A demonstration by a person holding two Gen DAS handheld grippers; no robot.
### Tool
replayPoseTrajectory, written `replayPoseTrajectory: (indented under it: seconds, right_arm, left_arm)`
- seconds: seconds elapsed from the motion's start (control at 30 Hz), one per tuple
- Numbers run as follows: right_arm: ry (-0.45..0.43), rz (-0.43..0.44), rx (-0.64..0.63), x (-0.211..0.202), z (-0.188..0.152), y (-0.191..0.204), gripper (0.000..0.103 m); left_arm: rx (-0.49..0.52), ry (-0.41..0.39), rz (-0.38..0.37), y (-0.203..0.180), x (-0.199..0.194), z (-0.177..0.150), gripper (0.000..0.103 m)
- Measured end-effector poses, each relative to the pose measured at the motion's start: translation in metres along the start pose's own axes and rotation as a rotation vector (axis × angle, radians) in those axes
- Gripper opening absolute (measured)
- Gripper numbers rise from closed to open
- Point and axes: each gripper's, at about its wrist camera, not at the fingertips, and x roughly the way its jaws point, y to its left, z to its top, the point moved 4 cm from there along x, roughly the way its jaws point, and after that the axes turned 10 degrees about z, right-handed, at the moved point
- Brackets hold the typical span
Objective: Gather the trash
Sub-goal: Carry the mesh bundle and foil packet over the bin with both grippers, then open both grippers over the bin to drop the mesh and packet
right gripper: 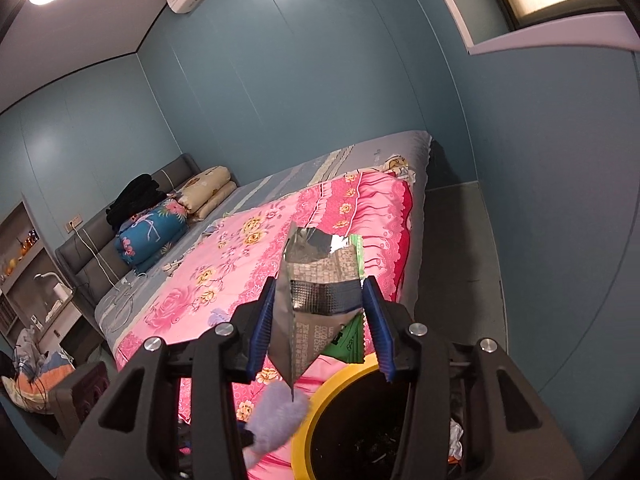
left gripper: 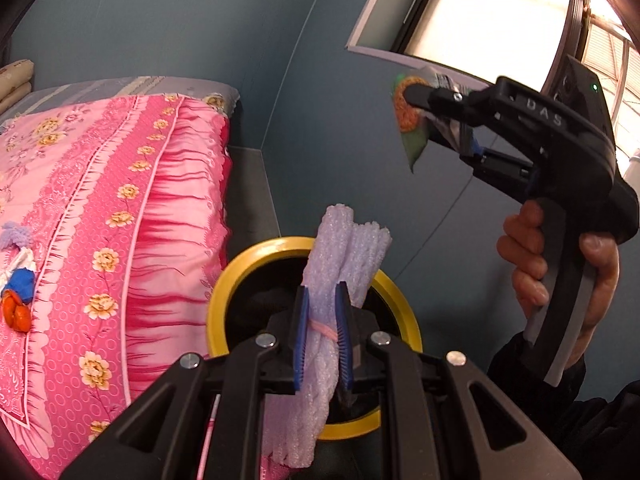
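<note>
My left gripper is shut on a lavender foam net, gripping its middle. It hangs over the black trash bin with a yellow rim beside the bed. Up to the right a hand holds my right gripper, shut on a crumpled foil snack wrapper. In the right wrist view the right gripper has that wrapper spanning both blue pads, above the bin's rim. The foam net's end pokes up below it. The bin holds dark litter.
A bed with a pink floral quilt fills the left side. Small blue and orange scraps lie on it. Folded bedding is stacked at the headboard. A dark floor strip runs between bed and blue wall.
</note>
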Motion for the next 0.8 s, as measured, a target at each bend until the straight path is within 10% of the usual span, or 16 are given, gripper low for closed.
replayPoseTrajectory:
  seconds: [0.5, 0.8]
  right_arm:
    - [0.006, -0.007, 0.053, 0.009, -0.003, -0.010, 0.053]
    - [-0.034, -0.034, 0.070, 0.001, 0.001, -0.021, 0.060]
  left_arm:
    - [0.053, 0.070, -0.040, -0.025, 0.020, -0.018, 0.018]
    - [-0.023, 0.046, -0.003, -0.006, 0.016, -0.015, 0.071]
